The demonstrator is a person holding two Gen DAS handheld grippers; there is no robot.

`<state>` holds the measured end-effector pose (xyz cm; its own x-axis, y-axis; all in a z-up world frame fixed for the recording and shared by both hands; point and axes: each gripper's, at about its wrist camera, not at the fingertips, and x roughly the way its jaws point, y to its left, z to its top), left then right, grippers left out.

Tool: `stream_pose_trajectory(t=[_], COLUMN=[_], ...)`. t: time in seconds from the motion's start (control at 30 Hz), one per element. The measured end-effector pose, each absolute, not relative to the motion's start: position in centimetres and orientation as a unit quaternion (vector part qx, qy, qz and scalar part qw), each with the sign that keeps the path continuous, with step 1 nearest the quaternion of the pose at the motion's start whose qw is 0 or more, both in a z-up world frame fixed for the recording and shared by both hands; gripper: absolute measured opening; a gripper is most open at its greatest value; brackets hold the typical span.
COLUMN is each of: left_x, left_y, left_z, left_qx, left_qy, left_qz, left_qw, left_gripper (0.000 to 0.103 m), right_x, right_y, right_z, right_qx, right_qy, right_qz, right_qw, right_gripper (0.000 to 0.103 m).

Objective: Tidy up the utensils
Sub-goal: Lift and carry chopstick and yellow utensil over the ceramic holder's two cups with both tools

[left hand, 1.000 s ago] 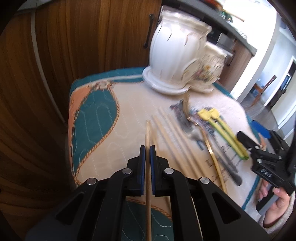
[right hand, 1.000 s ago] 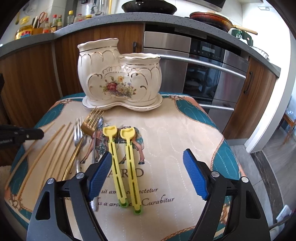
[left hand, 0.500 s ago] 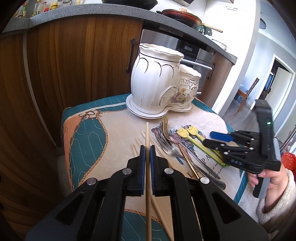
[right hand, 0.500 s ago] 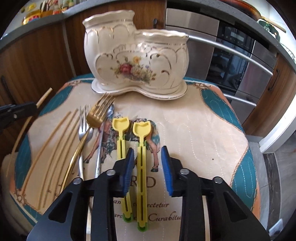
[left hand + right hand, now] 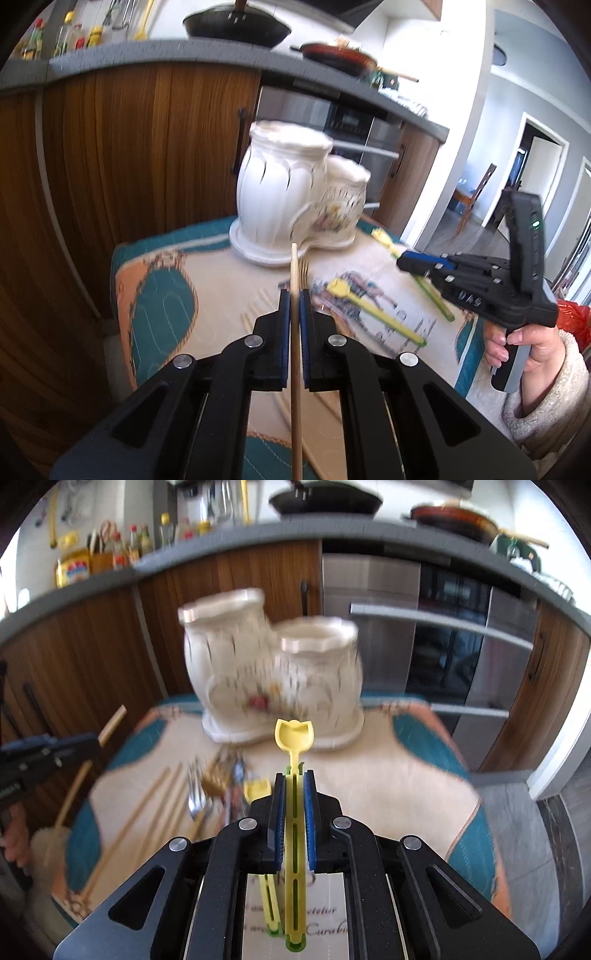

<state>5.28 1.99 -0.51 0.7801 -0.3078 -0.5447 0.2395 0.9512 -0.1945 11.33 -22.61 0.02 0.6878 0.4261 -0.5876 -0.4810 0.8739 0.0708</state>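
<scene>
A cream ceramic holder (image 5: 271, 679) with two joined cups, a taller one and a lower one, stands on its own base at the far end of the cloth-covered surface (image 5: 373, 771). Its front shows a blurred flower motif, and nothing can be seen standing in either cup.

Printed script runs across the cloth on the near side of the holder; only fragments such as "Curabi" can be read, the rest is blurred or covered.

The left gripper (image 5: 294, 297) is clamped on a single wooden chopstick (image 5: 295, 350), whose tip points toward the base of the holder. The right gripper (image 5: 293, 775) is closing its jaws on a yellow tulip-tipped pick (image 5: 294, 738), which sits between the blue pads and is raised off the cloth, its head in front of the holder. White letters on the right gripper's body in the left wrist view seem to read "DAS". A hand (image 5: 517, 343) in a fuzzy pale sleeve grips its handle.

A second yellow pick (image 5: 257, 789) lies on the cloth nearer than the holder. To the left of it, still in front of the holder, lie a gold fork (image 5: 214, 784), a silver fork (image 5: 197, 805) and loose chopsticks (image 5: 147, 812).

Behind the holder are wooden cabinet doors and an oven front; bottles and pans stand on the countertop above.
</scene>
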Motion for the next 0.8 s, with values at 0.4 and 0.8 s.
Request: stream_pose_trajectory(t=[0.4, 0.8], left_x=[9.9, 21.0], left_y=[1.4, 1.0], left_z=[8.5, 13.3], left_qx=[-0.059, -0.093], left_qy=[0.176, 0.100], left_qz=[-0.157, -0.137], left_qw=[0.970, 0.981], left_gripper=[0.005, 0.005], right_x=[17.5, 26.7], right_y=[-22.6, -21.5], right_z=[8.3, 6.1], right_qx=[0.104, 0.184], right_qy=[0.166, 0.174], right_qz=[0.257, 0.275], right_qw=[0.946, 0.927], right_gripper=[0.010, 0.010])
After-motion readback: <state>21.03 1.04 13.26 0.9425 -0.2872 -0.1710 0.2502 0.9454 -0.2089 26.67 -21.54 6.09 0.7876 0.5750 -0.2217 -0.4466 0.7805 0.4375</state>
